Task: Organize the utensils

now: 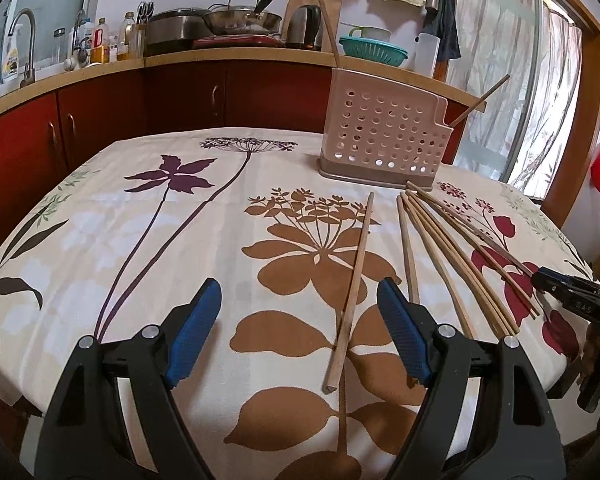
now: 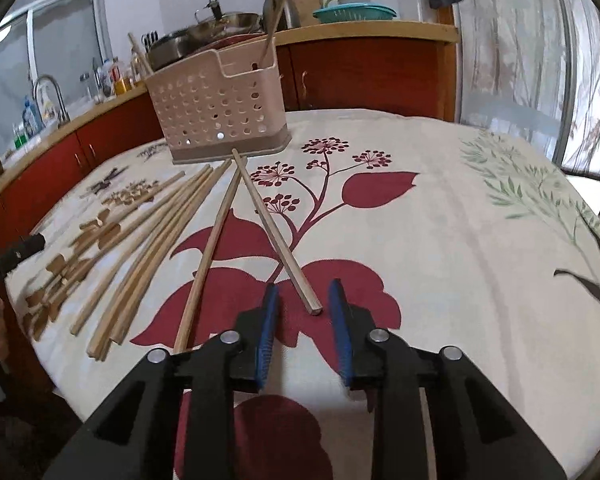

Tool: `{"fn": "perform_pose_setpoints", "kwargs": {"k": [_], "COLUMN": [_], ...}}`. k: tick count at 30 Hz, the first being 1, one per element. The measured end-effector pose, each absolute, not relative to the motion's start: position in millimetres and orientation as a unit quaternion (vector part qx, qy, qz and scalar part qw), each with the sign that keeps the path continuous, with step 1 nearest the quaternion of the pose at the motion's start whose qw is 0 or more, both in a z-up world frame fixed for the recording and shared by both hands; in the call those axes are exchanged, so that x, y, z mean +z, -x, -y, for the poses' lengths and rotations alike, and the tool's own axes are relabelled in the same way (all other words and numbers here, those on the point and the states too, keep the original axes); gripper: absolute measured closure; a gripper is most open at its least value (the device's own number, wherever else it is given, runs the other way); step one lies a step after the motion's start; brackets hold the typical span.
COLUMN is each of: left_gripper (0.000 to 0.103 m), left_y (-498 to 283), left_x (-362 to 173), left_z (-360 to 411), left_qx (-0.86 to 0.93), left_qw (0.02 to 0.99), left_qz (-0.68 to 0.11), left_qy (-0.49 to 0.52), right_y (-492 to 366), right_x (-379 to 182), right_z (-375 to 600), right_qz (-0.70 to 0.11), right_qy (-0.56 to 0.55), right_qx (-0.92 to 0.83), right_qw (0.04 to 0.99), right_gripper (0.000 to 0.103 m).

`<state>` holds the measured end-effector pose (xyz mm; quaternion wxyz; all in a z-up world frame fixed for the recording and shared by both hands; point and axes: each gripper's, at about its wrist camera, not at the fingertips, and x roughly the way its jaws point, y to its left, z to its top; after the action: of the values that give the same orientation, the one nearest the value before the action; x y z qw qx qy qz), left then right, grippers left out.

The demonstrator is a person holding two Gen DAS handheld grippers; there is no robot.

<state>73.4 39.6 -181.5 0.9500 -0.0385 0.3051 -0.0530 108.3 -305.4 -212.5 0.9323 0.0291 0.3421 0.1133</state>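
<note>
Nearest chopstick (image 2: pixel 277 236) lies flat, pointing toward holder (image 2: pixel 220 108).

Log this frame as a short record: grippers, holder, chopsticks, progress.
left gripper: open wide, over the single chopstick
right gripper: narrowly open, near end of the angled chopstick between the jaws, not pinched
holder: upright on the far part of the table, two chopsticks standing in it
pile: several chopsticks fanned flat in front of the holder
progress: most chopsticks not yet in the holder
</note>
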Motion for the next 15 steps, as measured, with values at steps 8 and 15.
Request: {"fn": "perform_pose_setpoints", "kwargs": {"k": [8,15], "left_gripper": [0.025,0.025], "left_y": [-71.9,-71.5], "left_x": [-183.1,-186.0], "left_z": [-41.1,-41.7], "left_qx": [-0.054,-0.056], "left_qw": [0.95,0.948], "left_qz": [-0.304,-0.309], "left_qy": [0.043,0.049], "right_y": [-89.4,-90.4], "right_x": [-204.4,-194.9], "right_z": [292.6,299.6], "right_qz": [-0.33,-0.32], "right_qy": [0.002,-0.033], "right_qx": [0.128,0.137], "right_qw": [0.935,0.937], "right_gripper": [0.102,0.07]}}
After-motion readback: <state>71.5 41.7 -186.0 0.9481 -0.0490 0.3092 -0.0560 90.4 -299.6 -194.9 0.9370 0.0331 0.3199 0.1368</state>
